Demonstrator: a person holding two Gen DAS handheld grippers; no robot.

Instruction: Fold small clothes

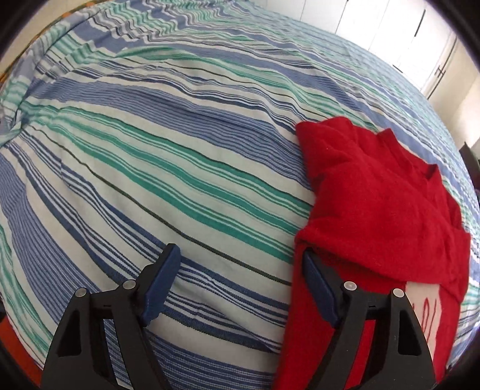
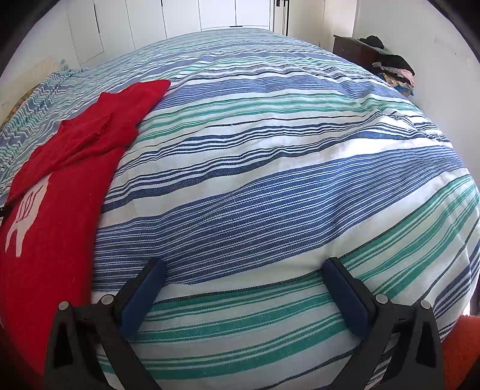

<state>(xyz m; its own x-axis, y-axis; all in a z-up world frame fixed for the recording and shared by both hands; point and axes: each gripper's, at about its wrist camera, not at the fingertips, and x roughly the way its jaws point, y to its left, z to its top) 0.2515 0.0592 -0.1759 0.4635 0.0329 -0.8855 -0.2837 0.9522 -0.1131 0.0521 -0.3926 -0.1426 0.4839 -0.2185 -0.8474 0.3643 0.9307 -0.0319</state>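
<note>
A small red sweater (image 1: pixel 375 204) with a white motif lies on the striped bedspread (image 1: pixel 180 150), its sleeve folded over the body. In the left wrist view it is at the right; my left gripper (image 1: pixel 240 258) is open, its right finger (image 1: pixel 321 288) at the sweater's left edge and partly under a fold, its left finger over bare bedspread. In the right wrist view the sweater (image 2: pixel 60 186) lies at the left. My right gripper (image 2: pixel 243 270) is open and empty over the bedspread (image 2: pixel 270 150), to the right of the sweater.
White wardrobe doors (image 2: pixel 180 18) stand beyond the bed's far end. A dark cabinet (image 2: pixel 357 48) with a pile of clothes (image 2: pixel 393 72) stands at the far right. An orange surface (image 2: pixel 459 345) shows at the lower right.
</note>
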